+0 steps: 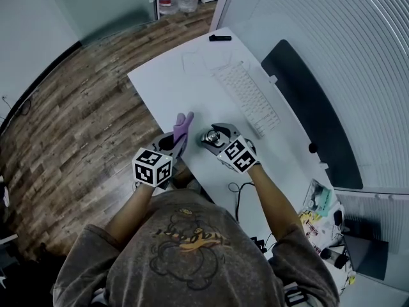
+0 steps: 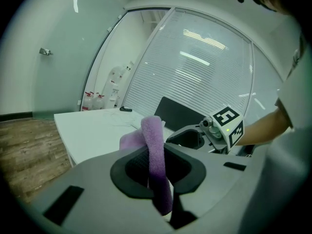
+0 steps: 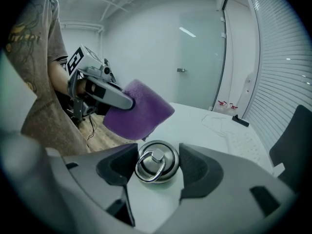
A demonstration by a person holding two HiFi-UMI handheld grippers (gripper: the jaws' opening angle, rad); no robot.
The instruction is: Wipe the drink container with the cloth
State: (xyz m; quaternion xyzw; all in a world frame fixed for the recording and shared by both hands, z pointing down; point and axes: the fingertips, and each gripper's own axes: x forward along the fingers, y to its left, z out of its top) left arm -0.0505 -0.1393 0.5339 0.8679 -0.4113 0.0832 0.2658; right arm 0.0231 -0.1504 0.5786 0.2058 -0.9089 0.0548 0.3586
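One counter (image 1: 167, 85), one keyboard (image 1: 246, 98), one purple cloth (image 2: 155, 150), one metal container (image 3: 155, 164) and two claws. The left claw (image 1: 174, 142) is clamped on the cloth, which stands up out of its jaws. The container stands on the counter near its front edge. The right claw (image 1: 215, 135) has its jaws set wide, both pads against the container's ring-topped lid. The cloth hangs just left of it, apart.
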